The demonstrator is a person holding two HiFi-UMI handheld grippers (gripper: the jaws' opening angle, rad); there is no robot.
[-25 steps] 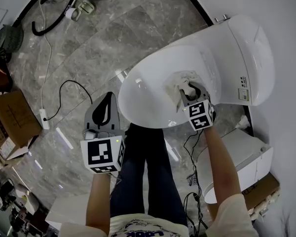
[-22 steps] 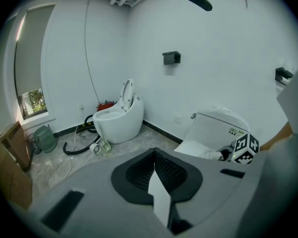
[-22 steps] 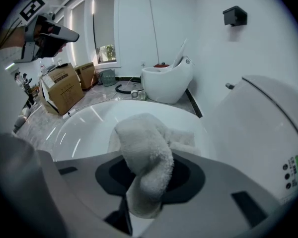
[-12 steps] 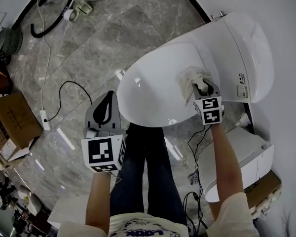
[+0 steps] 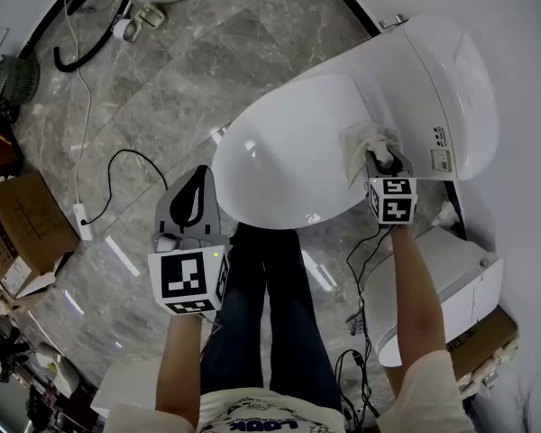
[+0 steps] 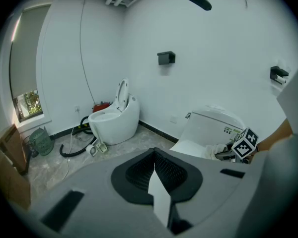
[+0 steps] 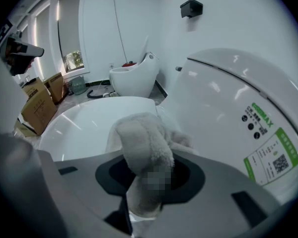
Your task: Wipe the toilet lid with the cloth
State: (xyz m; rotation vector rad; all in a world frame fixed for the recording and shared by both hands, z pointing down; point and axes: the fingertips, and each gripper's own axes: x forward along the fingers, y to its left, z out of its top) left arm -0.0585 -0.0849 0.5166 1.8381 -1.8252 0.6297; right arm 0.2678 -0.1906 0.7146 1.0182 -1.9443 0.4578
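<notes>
Nearest the person's legs, the left tongs [image 5: 197,180] hang over the grey marbled floor [image 5: 162,88] at about 8 o'clock from the toilet lid [image 5: 288,152]. Their jaws are pressed together with nothing between them, as the left gripper view [image 6: 155,172] shows. Farther out, at 3 o'clock on the lid, the right tongs [image 5: 380,159] are clamped on the cloth [image 5: 365,142]. It is a thick, off-white, fluffy towel. One rolled fold bulges up out of the jaws in the right gripper view [image 7: 144,143], and the rest is spread flat and crumpled against the lid's glossy white surface [image 7: 84,123], close to the hinge end. Just beyond the cloth, at 3 o'clock, the rounded white tank [image 5: 442,79] carries a label [image 5: 442,159]. In the right gripper view the label [image 7: 273,152] shows a green-edged panel with a QR code and a row of dark round symbols under a green word, but the print is too small to read. Well away at 9 o'clock lie cardboard boxes [image 5: 18,224] and a black cable [image 5: 117,165]. Farthest off, at 11 o'clock, stands a second toilet [image 6: 114,118] with its lid raised.
</notes>
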